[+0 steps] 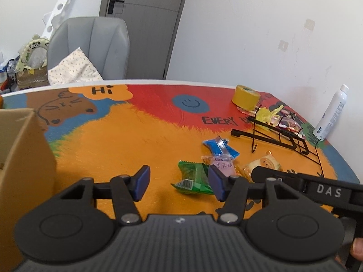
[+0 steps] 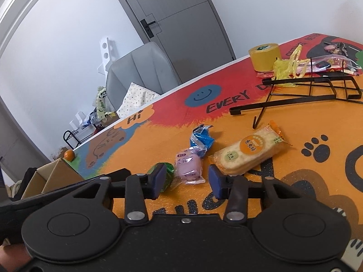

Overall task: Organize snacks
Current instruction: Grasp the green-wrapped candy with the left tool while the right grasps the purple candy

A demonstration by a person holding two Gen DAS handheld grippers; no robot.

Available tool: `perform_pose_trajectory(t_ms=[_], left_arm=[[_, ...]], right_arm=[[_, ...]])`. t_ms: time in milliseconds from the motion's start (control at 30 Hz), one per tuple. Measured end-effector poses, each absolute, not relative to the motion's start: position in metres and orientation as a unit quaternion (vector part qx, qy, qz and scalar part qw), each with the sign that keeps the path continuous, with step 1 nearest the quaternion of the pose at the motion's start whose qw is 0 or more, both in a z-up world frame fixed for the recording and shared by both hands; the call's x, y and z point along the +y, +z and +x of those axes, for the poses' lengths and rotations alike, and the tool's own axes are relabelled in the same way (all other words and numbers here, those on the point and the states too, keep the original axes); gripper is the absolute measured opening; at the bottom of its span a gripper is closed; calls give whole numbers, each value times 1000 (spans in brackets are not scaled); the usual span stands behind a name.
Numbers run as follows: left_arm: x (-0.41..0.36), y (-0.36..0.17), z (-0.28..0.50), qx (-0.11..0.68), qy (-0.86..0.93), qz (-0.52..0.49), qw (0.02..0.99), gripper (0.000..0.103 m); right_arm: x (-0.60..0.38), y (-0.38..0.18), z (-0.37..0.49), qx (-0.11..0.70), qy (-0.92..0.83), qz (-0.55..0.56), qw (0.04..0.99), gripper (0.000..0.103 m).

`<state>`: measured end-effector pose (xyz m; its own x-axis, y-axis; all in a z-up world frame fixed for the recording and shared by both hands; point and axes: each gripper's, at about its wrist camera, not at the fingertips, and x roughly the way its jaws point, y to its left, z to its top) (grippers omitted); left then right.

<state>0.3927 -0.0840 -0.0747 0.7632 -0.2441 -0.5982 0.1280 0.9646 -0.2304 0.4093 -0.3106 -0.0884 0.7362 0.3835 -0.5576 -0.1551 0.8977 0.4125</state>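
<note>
colourful table (image 1: 127,136): both grippers' fingers apart, empty, above green packet (image 1: 192,176) and pink packet (image 2: 189,166).

Four wrapped snacks in a loose cluster on the painted bench, with a cardboard box at its left edge.

A green packet (image 1: 192,178) lies flat, nearest the bench's front edge; just beside it a pink-labelled clear packet (image 2: 189,166) lies flat, and behind that a crumpled blue packet (image 2: 201,138). To their right a clear-wrapped rice cracker pack with an orange round label (image 2: 247,153) lies aslant. The cardboard box (image 1: 20,149) stands open-topped, well apart from them.
</note>
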Motion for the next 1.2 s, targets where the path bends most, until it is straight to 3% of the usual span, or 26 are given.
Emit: perform_pose_trajectory(t_ms=[300, 567, 833, 1200], left_arm=[[-96, -93, 412, 347, -110, -87, 927, 52], [-95, -102, 415, 347, -111, -94, 927, 29], [-82, -100, 416, 345, -90, -95, 929, 28], [-67, -98, 411, 350, -61, -98, 929, 28]], right_arm=[[-317, -95, 413, 339, 135, 169, 916, 40], [-308, -103, 422, 349, 142, 167, 911, 34], [-296, -107, 434, 350, 154, 166, 909, 36], [-276, -119, 451, 353, 146, 132, 915, 61]])
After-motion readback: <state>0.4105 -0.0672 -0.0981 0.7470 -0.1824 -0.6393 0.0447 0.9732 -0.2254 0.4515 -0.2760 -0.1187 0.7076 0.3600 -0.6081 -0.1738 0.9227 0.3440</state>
